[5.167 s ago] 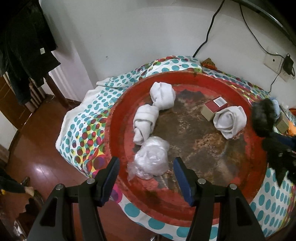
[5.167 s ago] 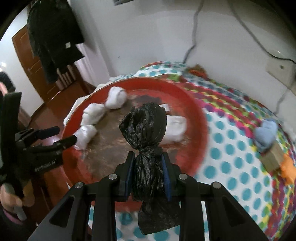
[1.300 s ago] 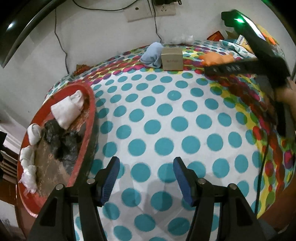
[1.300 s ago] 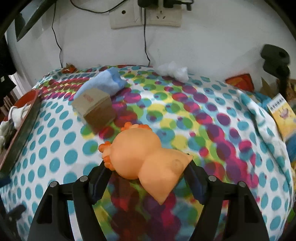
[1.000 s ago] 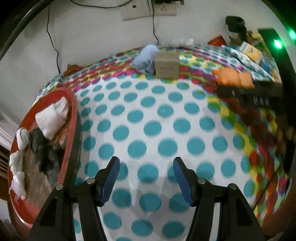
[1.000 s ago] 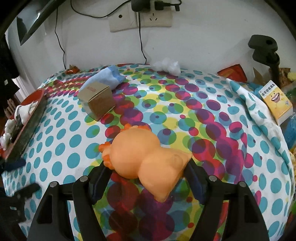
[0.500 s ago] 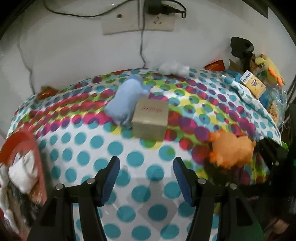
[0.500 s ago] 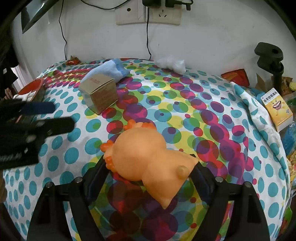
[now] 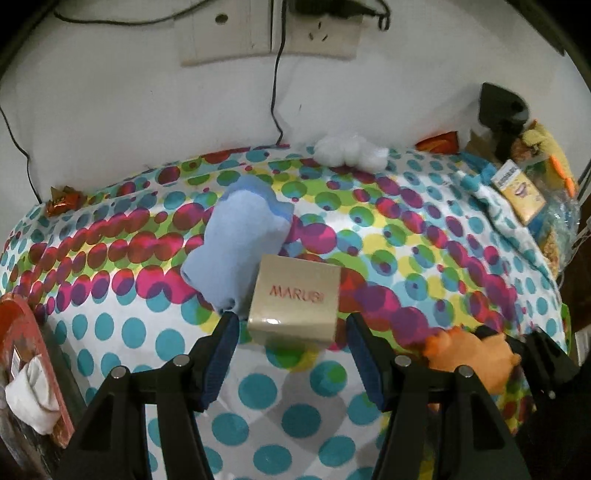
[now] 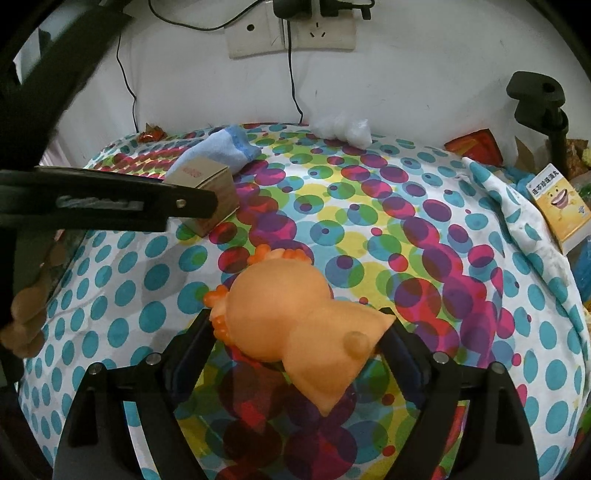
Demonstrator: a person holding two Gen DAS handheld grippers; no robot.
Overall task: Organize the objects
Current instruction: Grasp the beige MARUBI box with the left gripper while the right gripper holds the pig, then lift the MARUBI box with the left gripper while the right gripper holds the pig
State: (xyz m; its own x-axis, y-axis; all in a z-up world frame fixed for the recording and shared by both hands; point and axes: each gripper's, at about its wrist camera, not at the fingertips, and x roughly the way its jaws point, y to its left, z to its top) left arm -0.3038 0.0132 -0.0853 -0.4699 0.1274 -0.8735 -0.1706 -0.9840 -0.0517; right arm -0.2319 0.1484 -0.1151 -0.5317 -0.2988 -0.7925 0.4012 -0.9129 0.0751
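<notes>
A beige cardboard box (image 9: 295,299) with red lettering stands on the dotted cloth, just ahead of my left gripper (image 9: 291,328), whose jaws are open on either side of its near edge without touching it. A light blue sock (image 9: 240,236) lies against the box's far left side. An orange rubber toy (image 10: 295,325) lies on the cloth between the wide jaws of my right gripper (image 10: 295,321); the pads stand beside it, not pressing. The same toy (image 9: 469,354) shows low on the right in the left wrist view. The left gripper's arm (image 10: 110,206) crosses the right wrist view beside the box (image 10: 207,188).
A red tray (image 9: 22,332) with a white bundle (image 9: 29,384) sits at the cloth's left edge. Near the wall lie a white plastic wad (image 9: 347,151) and a small wrapper (image 9: 62,199). A yellow carton (image 9: 517,192) and a black clamp stand (image 9: 502,110) are at the right. Cables hang from wall sockets (image 9: 314,33).
My left gripper has swung from the tray side across the cloth up to the beige box. The right gripper's jaws have widened around the orange toy, which stays put.
</notes>
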